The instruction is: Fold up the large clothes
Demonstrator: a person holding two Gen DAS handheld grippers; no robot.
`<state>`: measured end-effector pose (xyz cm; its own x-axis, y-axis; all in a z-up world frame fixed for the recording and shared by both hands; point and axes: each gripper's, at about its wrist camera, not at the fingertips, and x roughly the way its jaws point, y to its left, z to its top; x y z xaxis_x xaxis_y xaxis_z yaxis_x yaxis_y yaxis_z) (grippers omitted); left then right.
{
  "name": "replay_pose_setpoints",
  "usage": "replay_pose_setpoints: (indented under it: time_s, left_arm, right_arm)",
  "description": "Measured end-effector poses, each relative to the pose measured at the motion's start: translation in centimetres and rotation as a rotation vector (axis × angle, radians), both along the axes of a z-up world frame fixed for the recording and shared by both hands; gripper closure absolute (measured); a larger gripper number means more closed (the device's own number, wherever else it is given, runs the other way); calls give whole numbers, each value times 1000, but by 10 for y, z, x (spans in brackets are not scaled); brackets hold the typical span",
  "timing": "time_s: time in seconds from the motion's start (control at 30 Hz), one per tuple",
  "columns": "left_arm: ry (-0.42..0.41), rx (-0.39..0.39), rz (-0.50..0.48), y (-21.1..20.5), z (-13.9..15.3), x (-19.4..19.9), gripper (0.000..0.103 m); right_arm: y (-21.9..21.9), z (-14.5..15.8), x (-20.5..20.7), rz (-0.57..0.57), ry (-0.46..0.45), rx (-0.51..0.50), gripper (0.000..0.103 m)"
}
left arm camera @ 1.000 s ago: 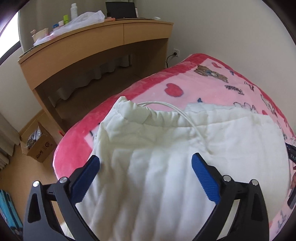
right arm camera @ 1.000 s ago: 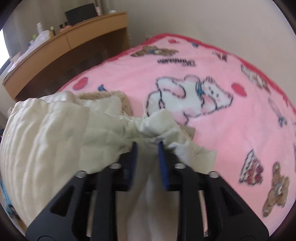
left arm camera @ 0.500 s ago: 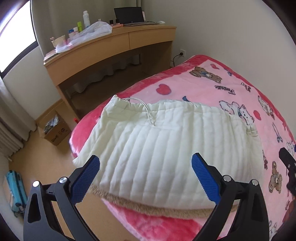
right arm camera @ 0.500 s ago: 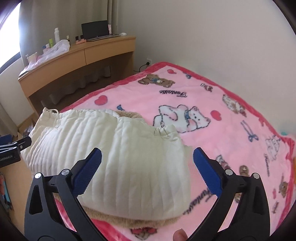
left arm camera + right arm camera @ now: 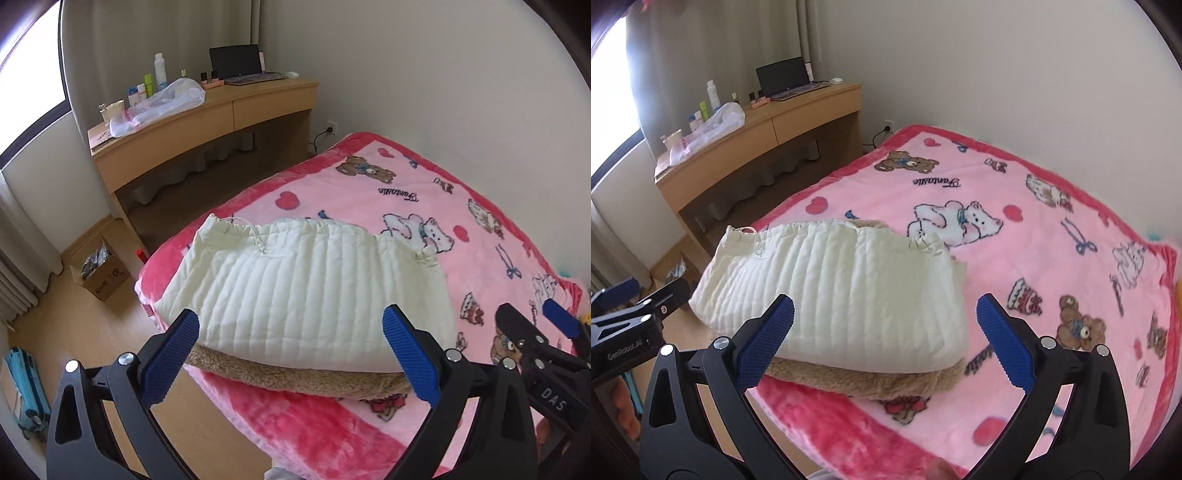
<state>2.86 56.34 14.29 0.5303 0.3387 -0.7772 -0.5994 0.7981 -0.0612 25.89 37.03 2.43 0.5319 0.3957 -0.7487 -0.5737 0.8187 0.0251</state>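
A cream quilted garment with a brown fleece lining lies folded near the front corner of the bed; the right wrist view shows the same garment. A white drawstring trails from its far left corner. My left gripper hangs open above and in front of it, nothing between its blue pads. My right gripper is also wide open and empty, held clear of the cloth. The right gripper shows at the right edge of the left wrist view, and the left gripper at the left edge of the right wrist view.
The bed carries a pink bear-print blanket with a red border. A wooden desk with a laptop, bottles and a plastic bag stands beyond the bed. A cardboard box and a blue suitcase sit on the wooden floor at left.
The right gripper let go of the garment's bunched edge and opened wide. Both grippers rose and pulled back from the folded garment, which now lies flat on the bed.
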Motion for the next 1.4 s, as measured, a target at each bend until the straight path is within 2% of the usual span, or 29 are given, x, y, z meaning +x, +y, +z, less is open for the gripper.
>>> replay_pose_setpoints:
  time_s: [0.1, 0.2, 0.47, 0.67, 0.83, 0.93, 1.13, 1.4]
  left_arm:
    - [20, 88, -16, -8, 3, 1, 5]
    - [39, 128, -31, -11, 3, 7, 5]
    - [56, 118, -69, -11, 0, 19, 5]
    - [28, 144, -60, -10, -6, 17, 5]
    - [-30, 172, -74, -14, -18, 11, 5]
    - [-23, 154, -87, -15, -29, 9, 5]
    - [-9, 137, -88, -20, -38, 6, 5]
    - [-9, 134, -104, -24, -38, 4, 5]
  right_arm:
    - [1, -1, -2, 4, -16, -12, 8]
    - [8, -3, -6, 18, -46, -33, 8]
    - [15, -10, 1, 10, -21, -42, 8]
    - [16, -8, -5, 16, -64, -35, 8]
    - [9, -14, -15, 13, -107, 15, 8]
    - [8, -22, -22, 19, -122, 9, 8]
    - [4, -31, -25, 13, -82, 9, 8]
    - [0, -28, -29, 2, -90, 13, 8]
